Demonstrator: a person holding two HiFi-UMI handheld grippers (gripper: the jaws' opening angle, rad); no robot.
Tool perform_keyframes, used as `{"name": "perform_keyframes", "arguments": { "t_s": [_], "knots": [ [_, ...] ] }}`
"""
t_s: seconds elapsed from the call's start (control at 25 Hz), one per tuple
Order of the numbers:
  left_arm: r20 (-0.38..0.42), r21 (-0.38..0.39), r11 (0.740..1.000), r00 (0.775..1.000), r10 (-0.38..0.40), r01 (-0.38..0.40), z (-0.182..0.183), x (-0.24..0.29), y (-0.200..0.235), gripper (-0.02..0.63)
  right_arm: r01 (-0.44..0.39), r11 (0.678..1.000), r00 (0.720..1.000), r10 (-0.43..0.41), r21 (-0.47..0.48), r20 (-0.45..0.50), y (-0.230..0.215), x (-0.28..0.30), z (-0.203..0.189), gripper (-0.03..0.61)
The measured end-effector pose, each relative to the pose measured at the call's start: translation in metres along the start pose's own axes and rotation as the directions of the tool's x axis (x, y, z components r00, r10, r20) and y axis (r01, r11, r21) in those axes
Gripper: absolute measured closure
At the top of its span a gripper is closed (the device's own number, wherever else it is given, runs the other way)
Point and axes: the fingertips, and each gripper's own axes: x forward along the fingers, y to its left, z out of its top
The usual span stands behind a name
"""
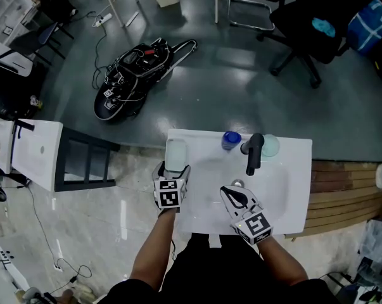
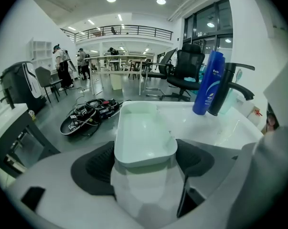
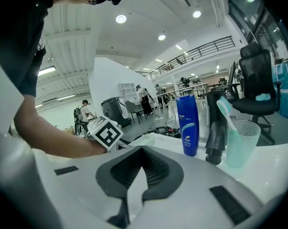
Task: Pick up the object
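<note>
A pale green soap dish [image 1: 176, 155] rests on the left rim of a white washbasin [image 1: 292, 170]. My left gripper [image 1: 172, 171] reaches it from the near side. In the left gripper view the dish [image 2: 144, 128] lies between the dark pads [image 2: 98, 163], and its near end touches both; the left gripper [image 2: 144, 159] is shut on it. My right gripper [image 1: 234, 194] hovers over the basin's near middle, shut with nothing held. In the right gripper view its pads meet at the tip [image 3: 143, 149].
At the basin's back stand a black faucet [image 1: 254, 152], a blue bottle [image 1: 231, 139] and a mint cup [image 1: 270, 145] holding a toothbrush [image 3: 226, 111]. A black frame [image 1: 83, 160] and a white table [image 1: 32, 154] stand left, wooden boards [image 1: 343, 195] right.
</note>
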Motion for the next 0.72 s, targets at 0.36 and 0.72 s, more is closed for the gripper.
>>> {"name": "perform_keyframes", "arguments": {
  "t_s": [0.36,0.72],
  "knots": [
    [0.019,0.007,1.0,1.0,0.004,-0.005,0.001,-0.002,0.003,0.215,0.001,1.0,1.0,0.0,0.003,-0.015,0.006,-0.002,-0.001,0.56],
    [0.102,0.03,0.999,0.995,0.019,-0.022,0.009,-0.018,-0.003,0.221,0.025,1.0,0.999,-0.025,-0.002,-0.022,0.004,-0.005,-0.006,0.56]
  ]
}}
